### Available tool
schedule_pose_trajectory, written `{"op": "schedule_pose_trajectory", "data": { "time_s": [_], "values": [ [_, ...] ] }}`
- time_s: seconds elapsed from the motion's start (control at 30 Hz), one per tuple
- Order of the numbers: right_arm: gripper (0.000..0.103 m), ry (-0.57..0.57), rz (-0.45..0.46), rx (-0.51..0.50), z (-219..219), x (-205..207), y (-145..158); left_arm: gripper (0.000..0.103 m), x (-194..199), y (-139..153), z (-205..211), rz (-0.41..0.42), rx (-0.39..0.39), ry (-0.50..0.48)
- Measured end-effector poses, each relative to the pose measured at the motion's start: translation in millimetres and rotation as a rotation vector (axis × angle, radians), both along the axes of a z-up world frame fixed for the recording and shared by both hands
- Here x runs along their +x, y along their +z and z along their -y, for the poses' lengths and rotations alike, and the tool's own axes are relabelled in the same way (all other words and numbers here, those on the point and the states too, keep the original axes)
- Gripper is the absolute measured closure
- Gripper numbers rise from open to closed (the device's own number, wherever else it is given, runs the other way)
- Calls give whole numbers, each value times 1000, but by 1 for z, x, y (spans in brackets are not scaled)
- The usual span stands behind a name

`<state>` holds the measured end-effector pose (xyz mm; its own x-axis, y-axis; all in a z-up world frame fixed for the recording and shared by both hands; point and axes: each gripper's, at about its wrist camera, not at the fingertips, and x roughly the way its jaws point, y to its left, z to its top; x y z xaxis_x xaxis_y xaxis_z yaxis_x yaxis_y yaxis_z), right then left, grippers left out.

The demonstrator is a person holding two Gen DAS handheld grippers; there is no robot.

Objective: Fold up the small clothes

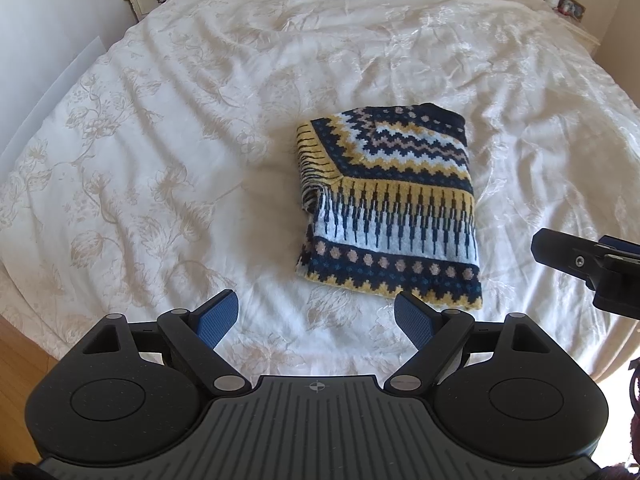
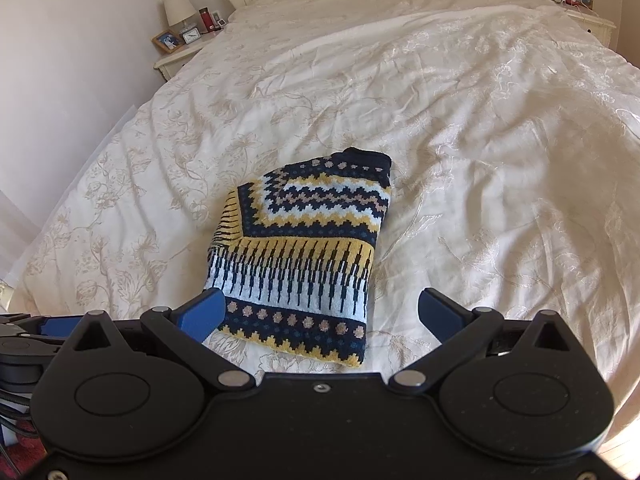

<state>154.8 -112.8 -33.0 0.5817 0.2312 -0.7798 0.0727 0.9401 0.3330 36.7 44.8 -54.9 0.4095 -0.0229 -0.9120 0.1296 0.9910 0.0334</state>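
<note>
A small knitted sweater [image 1: 388, 204] in navy, yellow and pale blue lies folded into a compact rectangle on the white bed. The same sweater [image 2: 304, 256] fills the middle of the right wrist view. My left gripper [image 1: 316, 320] hovers open just short of the sweater's near edge, nothing between its blue pads. My right gripper [image 2: 320, 314] is open too, held above the near hem, with nothing in it. Part of the right gripper [image 1: 592, 264] shows at the right edge of the left wrist view.
The bed's cream floral cover [image 1: 160, 140] spreads wide around the sweater. A nightstand [image 2: 180, 56] with a lamp, clock and photo frame stands at the far left. Another nightstand [image 2: 588, 20] is at the far right. Wooden floor [image 1: 16, 364] shows beside the bed.
</note>
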Motion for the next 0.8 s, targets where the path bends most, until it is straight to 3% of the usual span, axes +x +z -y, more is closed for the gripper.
{"op": "schedule_pose_trajectory", "data": {
  "time_s": [0.8],
  "values": [
    [1, -2, 0, 8, 3, -1, -1, 18, -3, 1, 9, 9, 3, -7]
  ]
}}
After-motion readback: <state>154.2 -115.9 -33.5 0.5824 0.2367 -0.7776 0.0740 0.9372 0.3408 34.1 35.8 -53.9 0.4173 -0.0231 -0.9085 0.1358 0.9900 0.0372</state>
